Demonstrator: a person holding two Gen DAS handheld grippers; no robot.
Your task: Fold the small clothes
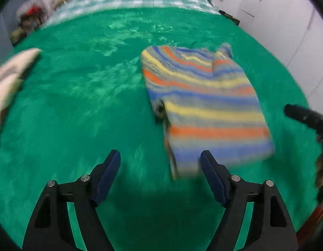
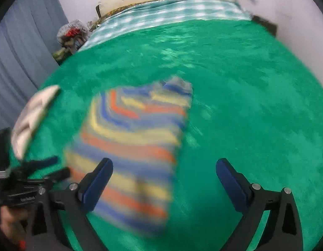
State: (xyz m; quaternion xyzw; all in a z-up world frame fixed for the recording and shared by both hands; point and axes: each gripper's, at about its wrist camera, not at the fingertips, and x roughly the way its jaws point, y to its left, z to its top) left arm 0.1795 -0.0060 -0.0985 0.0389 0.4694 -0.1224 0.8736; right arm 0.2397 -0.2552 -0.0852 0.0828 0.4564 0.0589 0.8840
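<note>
Garment: striped top folded flat on bed | left claw, right claw wide, empty (likely released so the fold settles)

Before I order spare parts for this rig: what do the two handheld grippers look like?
Both match. The left gripper has two black, angular plastic arms with cut-out slots and silver round bolt heads at the joints; each ends in a flat, dark navy blue pad. The right gripper is built the same, with navy pads. The right wrist view shows small pale lettering on the left gripper's black body, too blurred to read.
</note>
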